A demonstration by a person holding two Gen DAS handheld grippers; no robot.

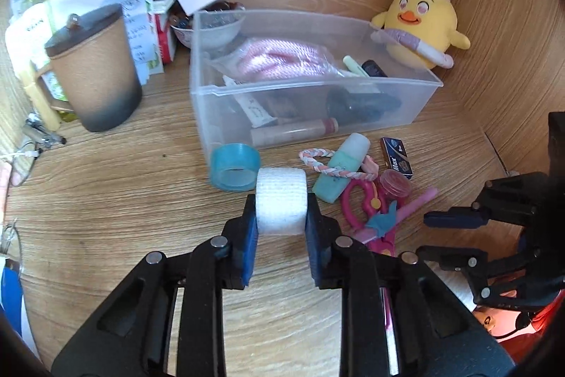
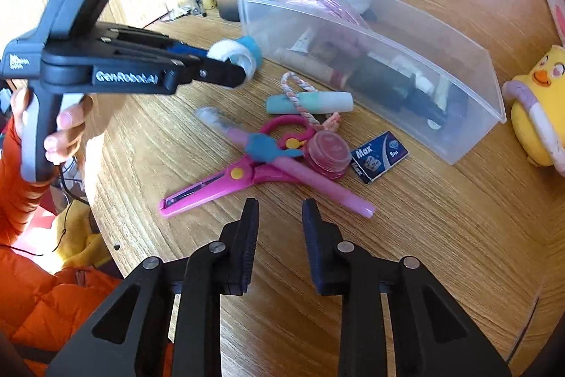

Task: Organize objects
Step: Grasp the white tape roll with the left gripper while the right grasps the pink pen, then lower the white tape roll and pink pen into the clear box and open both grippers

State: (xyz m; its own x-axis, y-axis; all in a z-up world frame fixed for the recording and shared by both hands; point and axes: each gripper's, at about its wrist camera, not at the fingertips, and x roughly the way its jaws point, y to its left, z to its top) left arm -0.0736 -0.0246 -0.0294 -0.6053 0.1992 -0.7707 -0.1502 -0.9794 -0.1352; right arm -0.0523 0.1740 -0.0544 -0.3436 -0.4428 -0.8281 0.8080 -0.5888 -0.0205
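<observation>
Wooden desk (image 1: 106, 200): left gripper (image 1: 280, 218) clamps white tape roll (image 1: 280, 205).

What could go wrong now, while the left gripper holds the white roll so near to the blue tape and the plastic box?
1. The left gripper grips the white roll only with its fingertips; the soft roll may slip or squash during lifting.
2. The blue tape roll lies right beside it, against the clear box; a careless move might knock it away.
3. The box looks rather full already, with the pink bundle on top, so the roll may not settle inside.
</observation>
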